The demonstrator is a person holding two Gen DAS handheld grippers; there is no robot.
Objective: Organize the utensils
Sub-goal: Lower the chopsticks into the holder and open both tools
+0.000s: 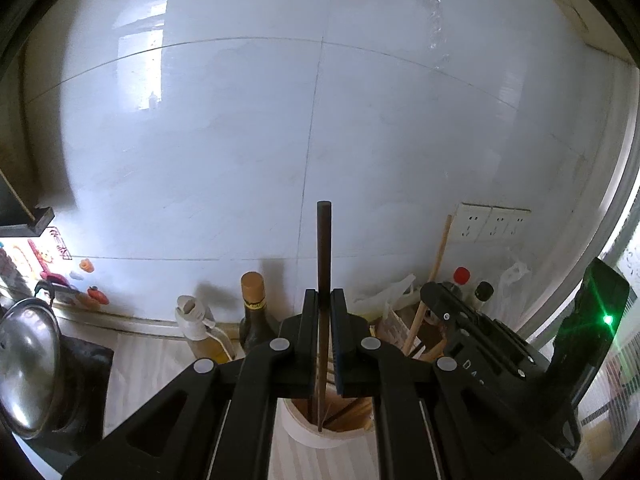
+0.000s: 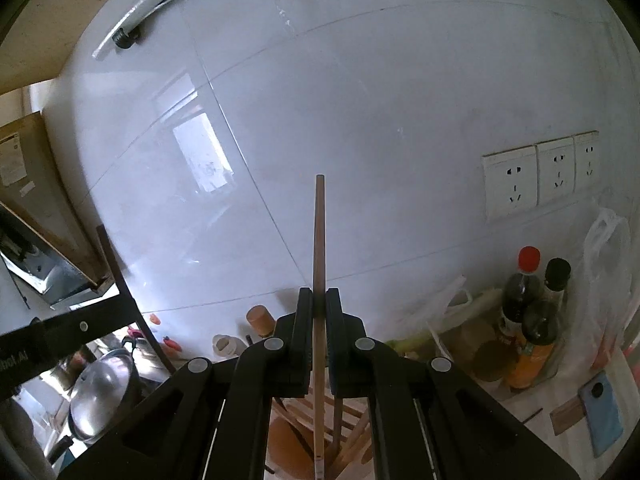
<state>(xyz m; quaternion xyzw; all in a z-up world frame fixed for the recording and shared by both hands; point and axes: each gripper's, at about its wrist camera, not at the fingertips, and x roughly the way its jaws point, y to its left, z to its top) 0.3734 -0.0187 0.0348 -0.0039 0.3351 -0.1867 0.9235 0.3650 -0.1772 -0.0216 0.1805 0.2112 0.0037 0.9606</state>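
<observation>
While both tongs pinch a chopstick apiece, the sorting step is mid-flight: the left tongs hold a dark chopstick upright over the white cylindrical holder, the right tongs a pale chopstick above the wooden rack. Next, I'd say, each needs lowering into its own slot before letting go.
</observation>
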